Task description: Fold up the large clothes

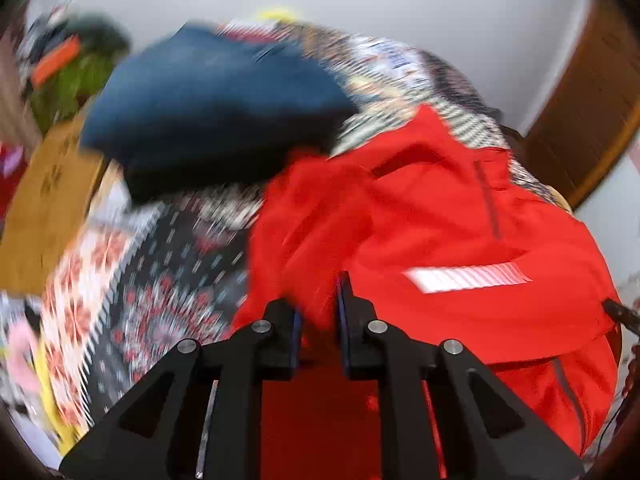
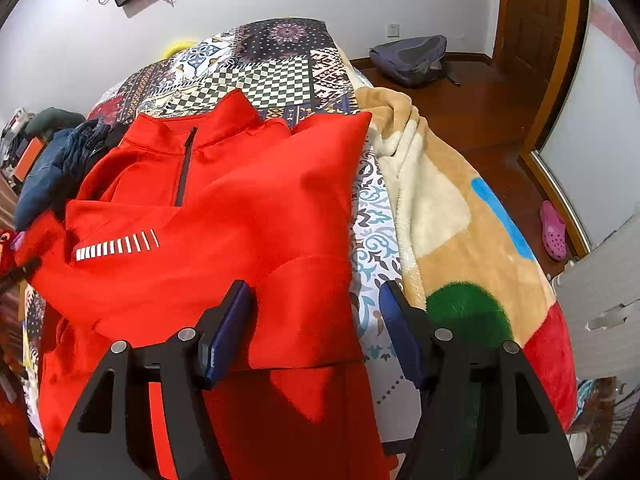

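A large red zip-neck pullover (image 2: 224, 216) with a reflective stripe patch lies on a patterned bedspread (image 2: 276, 64), both sleeves folded across its front. It also shows in the blurred left wrist view (image 1: 440, 232). My left gripper (image 1: 318, 308) has its jaws close together with a fold of the red fabric between them, at the garment's left edge. My right gripper (image 2: 316, 296) is open, hovering over the pullover's lower right edge, holding nothing.
A folded blue denim garment (image 1: 208, 100) lies left of the pullover, also in the right wrist view (image 2: 52, 168). A fleece blanket (image 2: 460, 240) covers the bed's right side. A backpack (image 2: 412, 60) and a pink shoe (image 2: 554, 236) are on the wooden floor.
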`<state>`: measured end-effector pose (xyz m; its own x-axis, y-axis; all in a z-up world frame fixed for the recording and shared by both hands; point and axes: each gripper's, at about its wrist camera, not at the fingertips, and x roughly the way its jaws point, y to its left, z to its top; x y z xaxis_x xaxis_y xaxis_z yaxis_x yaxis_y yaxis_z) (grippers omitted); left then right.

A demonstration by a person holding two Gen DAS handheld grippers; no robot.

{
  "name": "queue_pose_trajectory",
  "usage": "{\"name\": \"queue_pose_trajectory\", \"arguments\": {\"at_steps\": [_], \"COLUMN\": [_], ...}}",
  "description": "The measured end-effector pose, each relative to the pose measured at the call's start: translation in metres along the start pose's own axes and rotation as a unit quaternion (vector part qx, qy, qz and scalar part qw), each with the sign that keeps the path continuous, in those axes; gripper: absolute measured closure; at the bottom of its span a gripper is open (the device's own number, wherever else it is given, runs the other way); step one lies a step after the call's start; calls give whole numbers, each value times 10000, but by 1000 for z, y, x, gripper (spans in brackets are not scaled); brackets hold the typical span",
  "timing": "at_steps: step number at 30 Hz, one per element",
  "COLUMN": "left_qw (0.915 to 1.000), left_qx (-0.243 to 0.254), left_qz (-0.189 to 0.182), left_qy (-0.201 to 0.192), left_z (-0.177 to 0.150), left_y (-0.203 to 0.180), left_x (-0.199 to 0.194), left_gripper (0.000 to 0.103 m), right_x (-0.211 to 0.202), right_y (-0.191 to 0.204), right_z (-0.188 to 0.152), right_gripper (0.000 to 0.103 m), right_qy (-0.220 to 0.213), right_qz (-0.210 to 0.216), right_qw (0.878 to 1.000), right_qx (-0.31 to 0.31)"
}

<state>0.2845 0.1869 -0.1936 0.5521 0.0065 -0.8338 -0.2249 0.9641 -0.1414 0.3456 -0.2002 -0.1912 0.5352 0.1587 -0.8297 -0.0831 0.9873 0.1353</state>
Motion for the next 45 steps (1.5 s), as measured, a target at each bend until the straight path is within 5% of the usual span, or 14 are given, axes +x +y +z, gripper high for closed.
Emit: {"name": "queue_pose_trajectory", "arguments": {"at_steps": [5, 14, 24, 30, 38, 45], "left_qw": [9979, 9975, 9964, 9890, 9832, 9846], "left_qx": [-462, -248, 734, 1314, 1638, 1630], "left_qz": [167, 510, 26, -220, -550, -563], "left_qy": [421, 423, -426, -643, -590, -269], "left_z": [-31, -39, 29, 74, 122, 149], "left_y": [41, 55, -25, -83, -139, -156], "left_x": [18, -2, -40, -32, 9, 66], "left_gripper": [75, 69, 48, 45, 40, 40], "right_x": [0, -12, -40, -34, 10, 84], "right_y": [1, 9, 40, 64, 82, 84], "right_z": [-2, 12, 64, 98, 147, 184], "right_gripper": [38, 38, 38, 38, 38, 38], "right_qy": [-12, -32, -747, -981, -713, -36], "right_qz": [-52, -117, 84, 166, 500, 693], "right_qw": [10000, 9999, 9951, 9897, 9914, 9958], "right_qx": [29, -59, -648, -1027, -973, -604]}}
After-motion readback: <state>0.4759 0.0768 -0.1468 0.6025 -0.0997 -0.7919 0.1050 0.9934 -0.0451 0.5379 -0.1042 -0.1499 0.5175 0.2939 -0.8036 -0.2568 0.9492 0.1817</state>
